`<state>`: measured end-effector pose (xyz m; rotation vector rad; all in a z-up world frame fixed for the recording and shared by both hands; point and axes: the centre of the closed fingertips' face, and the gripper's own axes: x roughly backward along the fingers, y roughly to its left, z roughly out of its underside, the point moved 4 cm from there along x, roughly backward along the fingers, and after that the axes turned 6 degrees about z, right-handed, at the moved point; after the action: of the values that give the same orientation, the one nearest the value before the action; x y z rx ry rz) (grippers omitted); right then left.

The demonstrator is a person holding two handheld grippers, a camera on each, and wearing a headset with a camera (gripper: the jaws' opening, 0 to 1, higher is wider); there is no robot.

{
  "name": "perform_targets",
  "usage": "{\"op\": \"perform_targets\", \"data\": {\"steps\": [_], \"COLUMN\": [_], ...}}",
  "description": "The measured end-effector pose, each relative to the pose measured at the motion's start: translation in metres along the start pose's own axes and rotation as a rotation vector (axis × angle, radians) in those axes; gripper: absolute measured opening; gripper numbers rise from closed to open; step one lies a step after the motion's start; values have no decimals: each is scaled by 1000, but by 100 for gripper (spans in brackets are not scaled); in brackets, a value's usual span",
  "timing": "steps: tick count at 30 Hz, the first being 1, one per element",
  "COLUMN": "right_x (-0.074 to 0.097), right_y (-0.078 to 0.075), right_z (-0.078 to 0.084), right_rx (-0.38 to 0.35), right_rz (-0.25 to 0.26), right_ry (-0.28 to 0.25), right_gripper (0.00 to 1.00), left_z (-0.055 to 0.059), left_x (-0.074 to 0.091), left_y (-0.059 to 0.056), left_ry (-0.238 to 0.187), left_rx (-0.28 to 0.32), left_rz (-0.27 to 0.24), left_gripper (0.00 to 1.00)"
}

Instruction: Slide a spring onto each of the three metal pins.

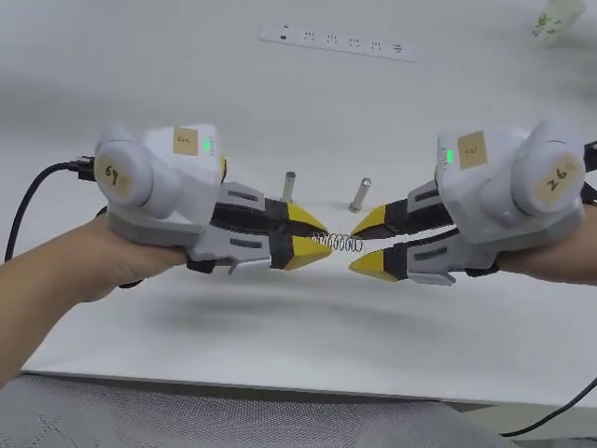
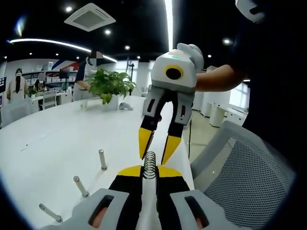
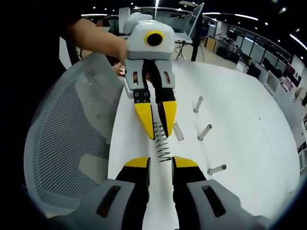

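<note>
My left gripper [image 1: 322, 240] is shut on one end of a steel spring [image 1: 342, 243], held level above the white table [image 1: 280, 317]. The spring's free end points at my right gripper [image 1: 366, 245], which is open, and it reaches just into the gap between the right jaws. In the right gripper view, the spring [image 3: 162, 146] runs from the left gripper [image 3: 158, 135] down to the right gripper [image 3: 160, 163]. A second spring [image 3: 178, 130] lies on the table. Three metal pins [image 3: 197, 104] [image 3: 204, 132] [image 3: 217, 169] stand beyond it. Two pins [image 1: 288, 185] [image 1: 360, 194] show behind the grippers.
A white power strip [image 1: 336, 41] lies at the far side of the table. A grey mesh chair [image 3: 72, 134] is at the near table edge. A potted plant [image 2: 110, 84] stands far along the table. A black cable [image 1: 37, 196] trails from the left gripper.
</note>
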<state>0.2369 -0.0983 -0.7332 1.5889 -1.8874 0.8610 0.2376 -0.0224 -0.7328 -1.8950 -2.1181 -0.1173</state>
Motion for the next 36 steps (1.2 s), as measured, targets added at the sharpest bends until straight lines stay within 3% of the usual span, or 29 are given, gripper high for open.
{"op": "perform_targets", "data": {"steps": [7, 14, 24, 33, 36], "right_x": [0, 1, 11, 11, 10], "right_y": [0, -1, -1, -2, -1], "right_z": [-3, -4, -23, -39, -48], "right_rx": [2, 11, 76, 95, 67], "right_rz": [-1, 0, -2, -34, -47], "right_ry": [-23, -22, -19, -58, -101], "right_gripper": [9, 8, 7, 7, 7], "left_z": [0, -1, 8, 10, 10], "left_x": [-1, 0, 0, -4, -5], "left_y": [-3, -3, -2, -3, -3], "left_ry": [4, 3, 17, 29, 22], "left_rx": [-5, -6, 11, 7, 9], "left_rz": [16, 18, 19, 21, 25], "left_gripper": [2, 2, 2, 2, 2]}}
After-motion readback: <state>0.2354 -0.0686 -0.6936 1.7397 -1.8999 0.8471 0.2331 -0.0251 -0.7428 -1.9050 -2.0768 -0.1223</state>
